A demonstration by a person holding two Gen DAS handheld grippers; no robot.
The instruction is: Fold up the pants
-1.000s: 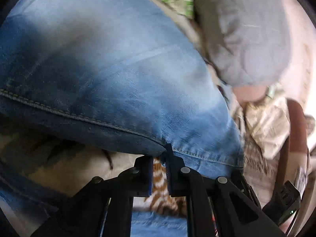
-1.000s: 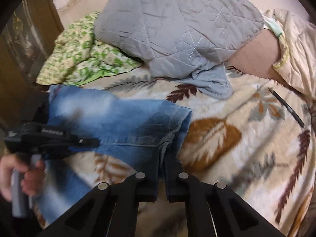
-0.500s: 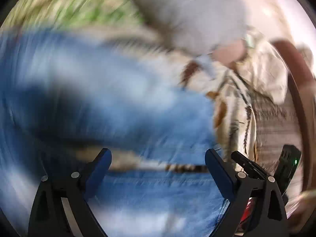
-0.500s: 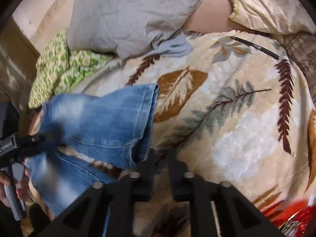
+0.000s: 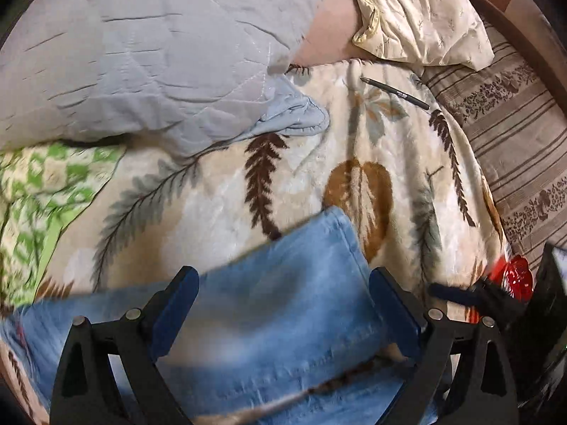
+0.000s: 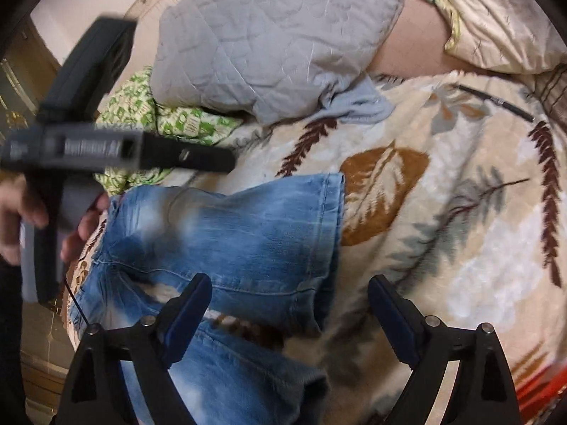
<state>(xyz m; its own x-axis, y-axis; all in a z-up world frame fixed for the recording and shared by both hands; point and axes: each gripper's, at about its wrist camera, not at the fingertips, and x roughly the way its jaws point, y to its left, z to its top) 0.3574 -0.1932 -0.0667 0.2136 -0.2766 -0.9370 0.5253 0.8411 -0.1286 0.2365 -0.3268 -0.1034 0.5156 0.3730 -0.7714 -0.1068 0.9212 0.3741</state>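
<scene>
Blue jeans (image 6: 230,233) lie on the leaf-patterned blanket (image 6: 460,248), one part folded over another, with the hem (image 6: 335,212) towards the middle of the bed. My right gripper (image 6: 290,283) hovers over the fold's near edge; its jaws are opening and the denim lies loose below them, not pinched. My left gripper (image 5: 283,283) stands wide open above the jeans (image 5: 276,318), gripping nothing. In the right wrist view a hand (image 6: 17,219) holds the left tool raised at the left.
A grey quilt (image 5: 141,53) and a green patterned cloth (image 5: 42,191) lie beyond the jeans. A cream pillow (image 5: 418,14), a black pen (image 5: 393,92), a striped sheet (image 5: 514,134) and a red object (image 5: 514,276) are to the right.
Both grippers were shut on the jeans' folded edge; both have let go and opened. The left one rose and rolled away, and the fold now rests on the blanket.
</scene>
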